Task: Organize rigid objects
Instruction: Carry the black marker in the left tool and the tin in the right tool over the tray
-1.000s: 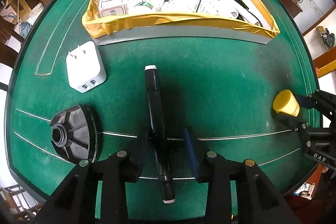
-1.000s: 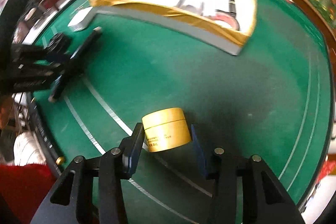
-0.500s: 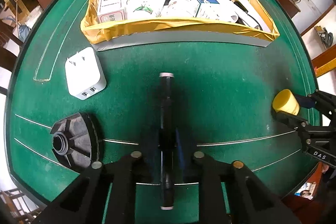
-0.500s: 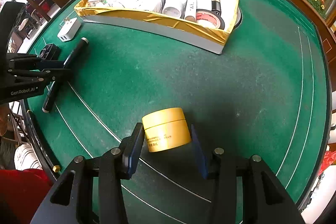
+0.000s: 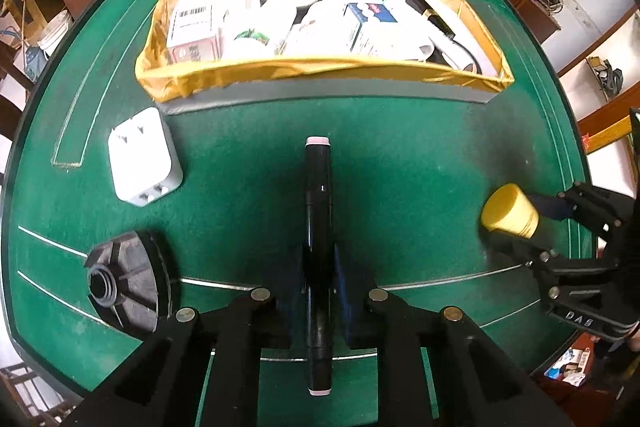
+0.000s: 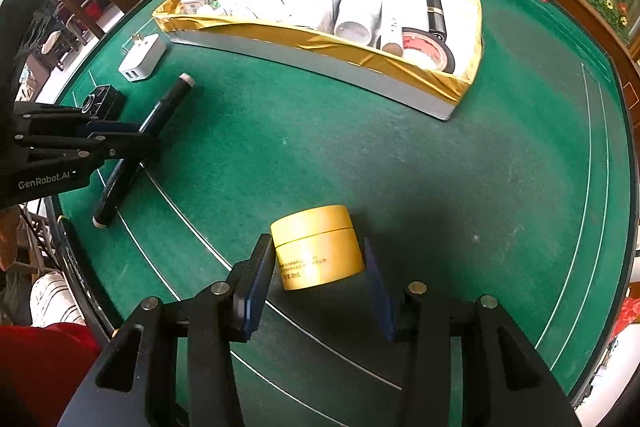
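Observation:
A long black marker (image 5: 318, 227) with white ends lies along my left gripper (image 5: 319, 283), whose jaws are shut on its middle; it also shows in the right wrist view (image 6: 160, 115). A yellow jar (image 6: 316, 247) stands on the green table between the blue pads of my right gripper (image 6: 316, 275), which is open around it with small gaps. The jar also shows in the left wrist view (image 5: 508, 211). A gold-lined box (image 5: 320, 79) holding several items sits at the back.
A white USB charger (image 5: 142, 159) lies left of the marker. A black round ribbed disc (image 5: 124, 283) lies at the front left. The box (image 6: 400, 83) has a grey front wall. The table edge runs close behind both grippers.
My left gripper closed on the black marker, which turned from slanted to straight along the fingers. The right gripper stayed open around the yellow jar.

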`<state>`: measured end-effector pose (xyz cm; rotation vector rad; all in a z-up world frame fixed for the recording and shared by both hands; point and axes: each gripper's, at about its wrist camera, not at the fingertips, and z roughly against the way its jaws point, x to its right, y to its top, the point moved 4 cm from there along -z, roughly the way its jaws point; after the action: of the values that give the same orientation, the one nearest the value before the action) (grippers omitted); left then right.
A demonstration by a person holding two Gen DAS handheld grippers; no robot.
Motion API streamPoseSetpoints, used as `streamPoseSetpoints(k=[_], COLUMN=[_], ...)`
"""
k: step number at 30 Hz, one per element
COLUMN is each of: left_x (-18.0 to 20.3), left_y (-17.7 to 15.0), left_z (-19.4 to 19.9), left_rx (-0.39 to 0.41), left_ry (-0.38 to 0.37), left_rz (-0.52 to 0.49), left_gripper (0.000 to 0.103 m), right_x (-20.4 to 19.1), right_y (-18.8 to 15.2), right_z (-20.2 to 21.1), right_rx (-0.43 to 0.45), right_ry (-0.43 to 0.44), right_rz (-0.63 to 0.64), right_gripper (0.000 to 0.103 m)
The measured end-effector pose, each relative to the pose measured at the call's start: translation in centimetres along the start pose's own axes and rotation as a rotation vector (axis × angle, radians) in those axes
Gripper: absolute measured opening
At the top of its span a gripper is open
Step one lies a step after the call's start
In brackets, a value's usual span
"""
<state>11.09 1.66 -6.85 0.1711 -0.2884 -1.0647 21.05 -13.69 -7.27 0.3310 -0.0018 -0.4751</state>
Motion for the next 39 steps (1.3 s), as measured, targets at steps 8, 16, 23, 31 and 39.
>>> streamPoseSetpoints(k=[8,16,23,31,39], left_x=[0.3,0.2,-0.4,-0.1,0.8], left_y=[2.5,3.3,1.6,0.3,-0.8], left_z=[1.4,1.2,-1.2,-1.4,-1.4], left_rx=[0.039,0.028,-0.052,-0.058,-0.048], left_ry=[-0.017,-0.032,-0.033,-0.022,-0.031], left_rz=[-0.010,-0.012,0.026,0.022,0.005], left_gripper=[0.015,0.015,0.016,0.019,0.015], right_x=[0.4,0.8,1.0,1.1,0.7], right_y=[-0.2,-0.3,-0.3,-0.1,0.3], right_z=[1.0,1.4,1.1,0.7,1.1], right_rx=[0.016,0.020,0.012,0.011,0.032], right_ry=[0.020,0.020,0.015,0.015,0.018], right_rz=[-0.019,-0.037,-0.049,-0.051,-0.049], right_gripper=[0.043,0.042,0.042,0.041,0.040])
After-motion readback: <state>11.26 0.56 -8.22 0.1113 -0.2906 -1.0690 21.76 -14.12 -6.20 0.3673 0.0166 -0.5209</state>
